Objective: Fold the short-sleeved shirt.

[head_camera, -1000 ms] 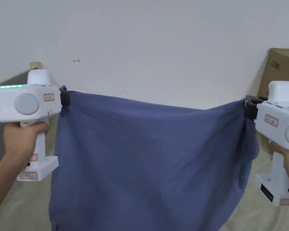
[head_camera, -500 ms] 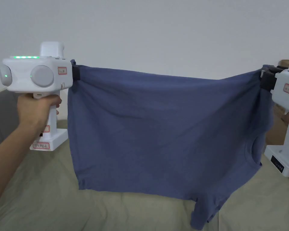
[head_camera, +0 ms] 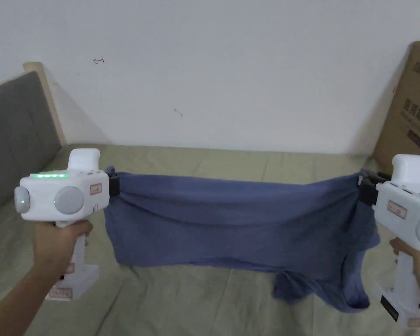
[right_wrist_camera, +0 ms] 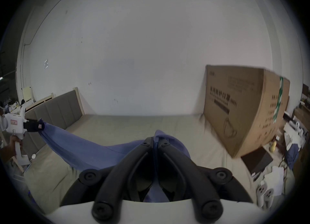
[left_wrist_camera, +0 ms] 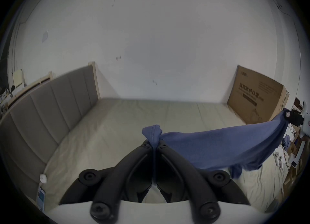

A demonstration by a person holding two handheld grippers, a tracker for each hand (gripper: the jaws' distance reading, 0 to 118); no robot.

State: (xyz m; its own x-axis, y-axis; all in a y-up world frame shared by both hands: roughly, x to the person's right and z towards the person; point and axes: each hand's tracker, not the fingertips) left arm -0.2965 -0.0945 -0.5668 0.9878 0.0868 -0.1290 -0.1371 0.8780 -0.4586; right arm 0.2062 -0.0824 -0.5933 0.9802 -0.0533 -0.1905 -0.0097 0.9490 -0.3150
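**Shirt stretched between both grippers**

We see the blue shirt [head_camera: 231,227] spanning mid-frame in the head view, its lower edge sagging onto the bed [head_camera: 196,302]; left gripper [left_wrist_camera: 153,145] pinches one corner, jaws closed on cloth; right gripper [right_wrist_camera: 155,141] likewise clamps the other; box [head_camera: 412,105] at upper right.

My left gripper [head_camera: 113,185] and my right gripper [head_camera: 361,191] hold the shirt [head_camera: 231,227] stretched between them over the bed [head_camera: 231,164]. Its lower edge seems to touch the bed on the right. The headboard [head_camera: 16,135] stands at the bed's left end, the cardboard box [head_camera: 408,109] at its right, the wall [head_camera: 231,65] behind
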